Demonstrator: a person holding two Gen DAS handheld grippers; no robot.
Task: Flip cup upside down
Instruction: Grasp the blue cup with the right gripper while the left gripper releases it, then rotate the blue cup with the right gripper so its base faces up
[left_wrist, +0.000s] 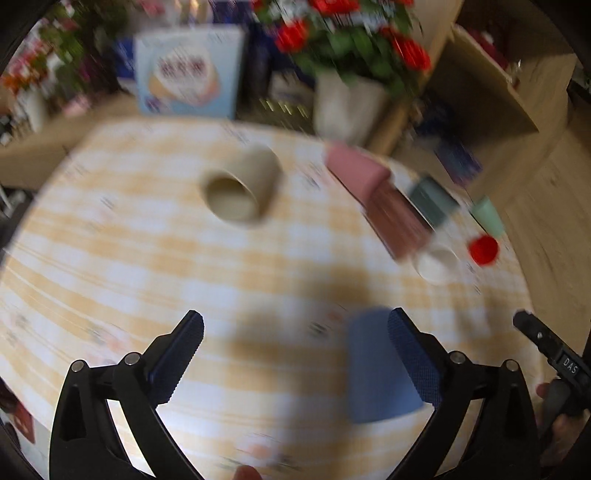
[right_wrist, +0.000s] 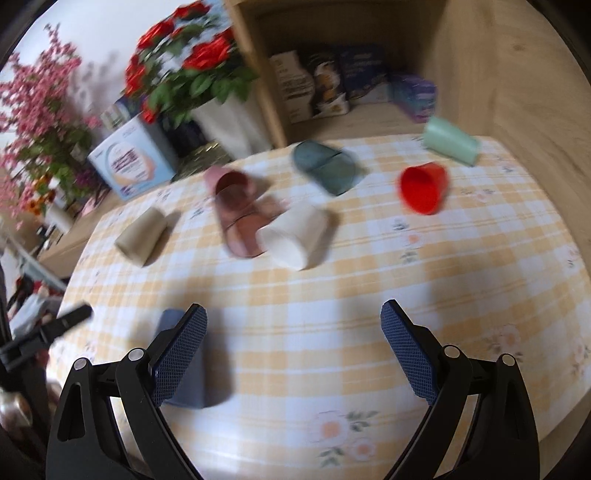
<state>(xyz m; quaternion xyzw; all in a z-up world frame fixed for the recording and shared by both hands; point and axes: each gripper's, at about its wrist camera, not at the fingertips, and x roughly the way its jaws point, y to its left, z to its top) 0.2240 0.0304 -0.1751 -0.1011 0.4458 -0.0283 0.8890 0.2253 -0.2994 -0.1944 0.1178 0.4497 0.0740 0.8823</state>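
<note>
Red flowers in a white vase beside a wooden shelf.

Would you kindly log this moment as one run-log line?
left hand-held gripper: open, empty | right hand-held gripper: open, empty | blue cup: upside down, near edge | beige cup: lying on side

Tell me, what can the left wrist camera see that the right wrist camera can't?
Only the left wrist view shows the open mouth of the beige cup lying on its side, and the left gripper, open.

Only the right wrist view shows the shelf boxes, the pink blossoms, and the right gripper, open.

Both show the checked tablecloth, the blue cup standing upside down, the red cup, the white cup and the red flowers.
</note>
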